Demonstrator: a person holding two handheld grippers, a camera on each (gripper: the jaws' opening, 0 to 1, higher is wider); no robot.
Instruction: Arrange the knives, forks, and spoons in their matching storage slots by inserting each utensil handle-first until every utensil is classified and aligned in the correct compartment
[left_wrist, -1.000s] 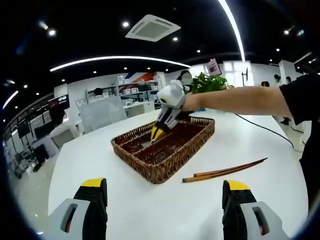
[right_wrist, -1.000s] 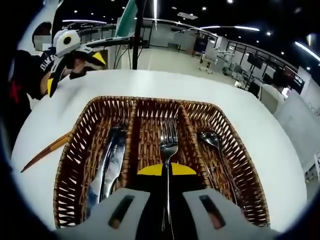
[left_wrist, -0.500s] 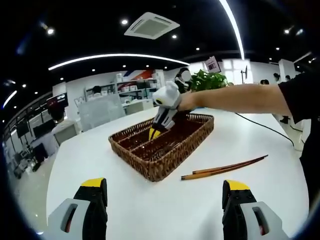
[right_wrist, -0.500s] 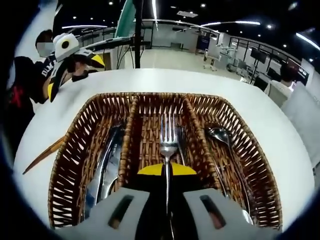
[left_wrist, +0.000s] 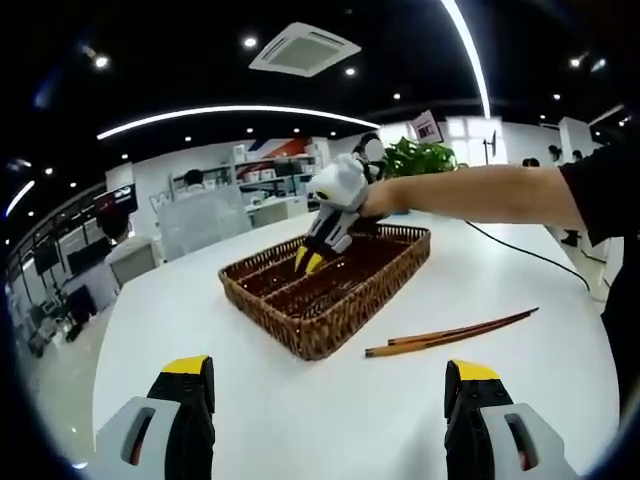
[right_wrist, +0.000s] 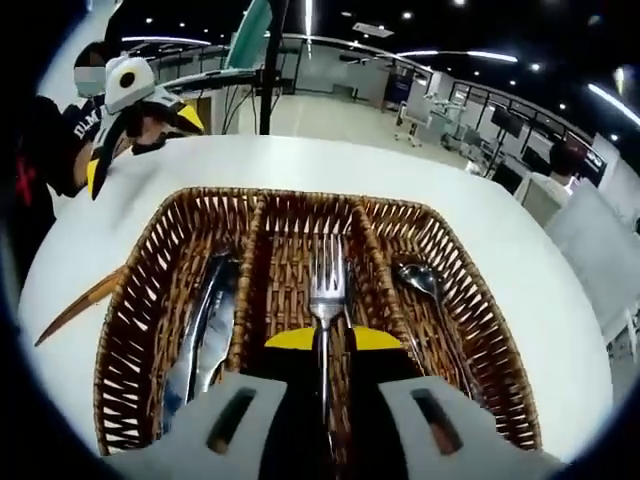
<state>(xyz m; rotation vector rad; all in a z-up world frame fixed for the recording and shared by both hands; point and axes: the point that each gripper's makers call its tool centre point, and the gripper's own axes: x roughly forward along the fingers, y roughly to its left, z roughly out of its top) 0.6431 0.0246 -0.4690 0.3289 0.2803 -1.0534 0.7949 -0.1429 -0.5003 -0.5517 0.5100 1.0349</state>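
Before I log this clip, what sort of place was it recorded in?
Probably an open-plan office or showroom: a recessed square ceiling air-conditioning cassette among long strip lights, shelving stacked with boxes along the far wall, and a large white round table carrying the brown three-slot wicker cutlery basket.

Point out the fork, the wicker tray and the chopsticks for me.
Silver metal fork (right_wrist: 327, 275): right gripper view, on its tines.
Brown woven wicker tray (left_wrist: 345, 318): left gripper view, on its near outer wall.
Brown wooden chopsticks (left_wrist: 452, 333): left gripper view, midway along the pair.
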